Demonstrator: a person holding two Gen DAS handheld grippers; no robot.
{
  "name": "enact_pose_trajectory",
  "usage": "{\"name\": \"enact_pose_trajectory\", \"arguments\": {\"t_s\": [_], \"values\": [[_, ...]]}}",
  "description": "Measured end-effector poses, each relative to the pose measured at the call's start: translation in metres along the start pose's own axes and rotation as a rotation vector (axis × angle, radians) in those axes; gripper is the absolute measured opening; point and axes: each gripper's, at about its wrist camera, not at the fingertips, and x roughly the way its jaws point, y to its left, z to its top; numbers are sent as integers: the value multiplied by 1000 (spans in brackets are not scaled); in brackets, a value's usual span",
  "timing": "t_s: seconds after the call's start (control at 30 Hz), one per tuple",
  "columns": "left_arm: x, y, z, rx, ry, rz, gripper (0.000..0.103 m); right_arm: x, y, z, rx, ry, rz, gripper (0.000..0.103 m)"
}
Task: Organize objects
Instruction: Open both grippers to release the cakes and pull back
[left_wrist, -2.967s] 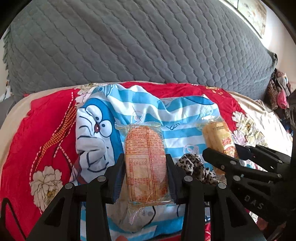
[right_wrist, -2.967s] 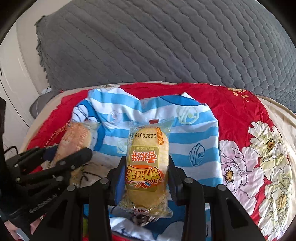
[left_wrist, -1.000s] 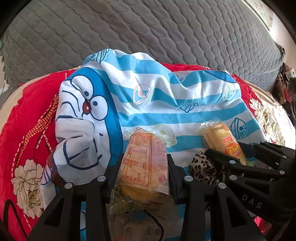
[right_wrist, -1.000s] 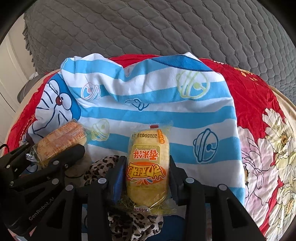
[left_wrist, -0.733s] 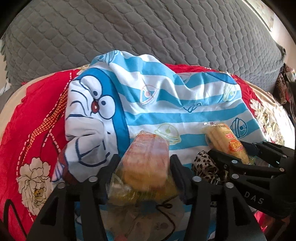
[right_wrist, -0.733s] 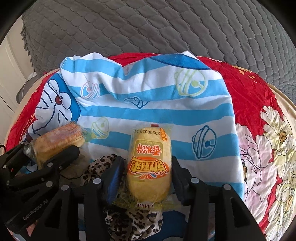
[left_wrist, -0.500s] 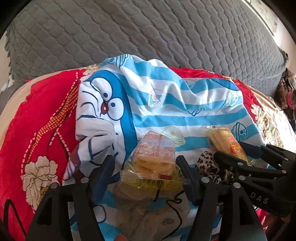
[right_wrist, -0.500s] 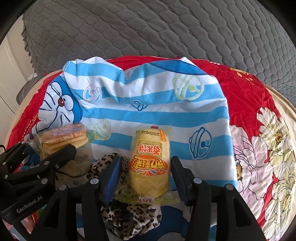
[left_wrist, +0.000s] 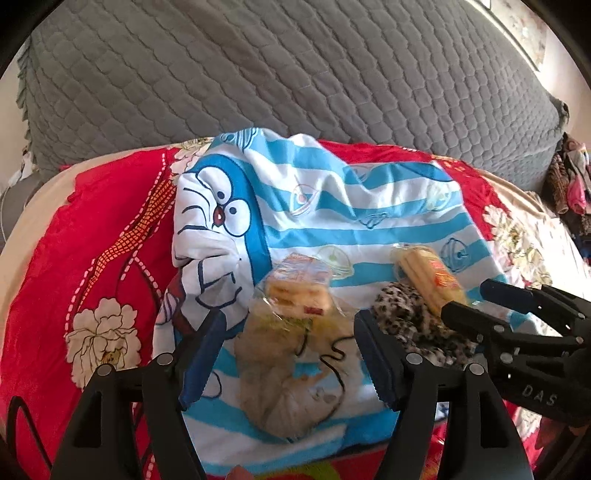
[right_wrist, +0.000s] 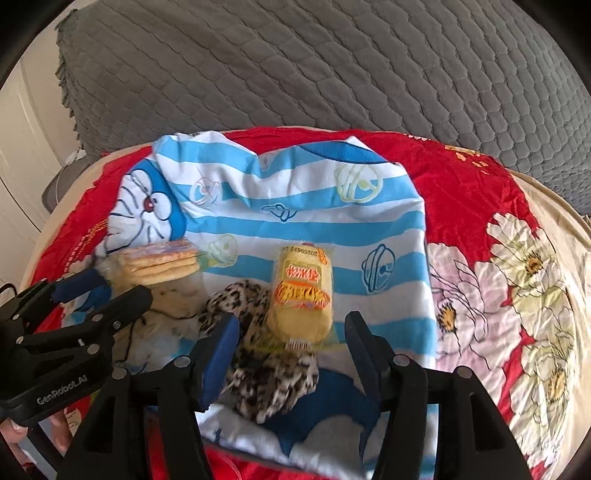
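Note:
A clear pack of crackers lies on the blue-striped Doraemon blanket, just beyond my open left gripper. It also shows at the left of the right wrist view. A yellow snack pack lies partly on a leopard-print cloth, between the fingers of my open right gripper. In the left wrist view the yellow pack lies right of the leopard cloth, by the right gripper's fingers.
A red floral bedspread covers the bed under the blanket. A grey quilted headboard rises behind. A cream patch with black stitching lies on the blanket below the crackers. Clothes are piled at far right.
Both grippers lowered their packs onto the blanket, opened and let go. Both have pulled back a little; the crackers and the yellow pack now lie free.

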Motion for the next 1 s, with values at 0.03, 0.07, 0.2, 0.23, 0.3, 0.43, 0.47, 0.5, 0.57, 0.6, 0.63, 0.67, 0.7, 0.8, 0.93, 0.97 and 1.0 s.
{"name": "enact_pose_trajectory", "arguments": {"t_s": [0.03,0.07,0.2,0.23,0.3,0.43,0.47,0.5,0.57,0.6,0.63,0.67,0.7,0.8,0.93,0.97,1.0], "values": [[-3,-1,-1,3,-3,-2,73,-4,0,-2,2,-4,1,61],[-8,-2,-3,6,-7,-5,73,-11,0,-5,6,-11,4,61],[-23,-5,-10,9,-15,-12,74,-32,3,-13,11,-41,11,68],[-26,-5,-11,8,-15,-12,74,-35,4,-14,8,-43,13,70],[-31,-5,-14,2,-17,-16,75,-41,8,-16,-3,-44,12,70],[-40,-4,-18,-2,-21,-20,76,-46,12,-19,-7,-36,5,70],[-41,-3,-19,-4,-21,-21,77,-47,12,-20,-3,-34,4,70],[-43,-3,-20,-5,-21,-21,77,-48,12,-20,-3,-33,6,70],[-45,-2,-22,-1,-18,-21,77,-50,13,-21,-2,-35,5,73],[-45,-2,-22,-1,-17,-19,77,-51,13,-21,-1,-37,3,75],[-47,-2,-22,-1,-17,-21,77,-53,14,-21,1,-39,4,76],[-49,-1,-23,-4,-20,-26,78,-54,14,-21,6,-42,4,76],[-49,-1,-23,-2,-19,-28,78,-54,14,-22,6,-41,4,78],[-53,1,-24,-3,-22,-23,79,-56,16,-22,5,-39,1,81],[-55,2,-25,-7,-11,-31,80,-60,18,-25,1,-42,-1,81],[-56,2,-26,-6,-13,-30,80,-61,18,-27,1,-44,-3,82],[-57,2,-27,-4,-13,-30,80,-62,19,-28,1,-45,0,82]]}}
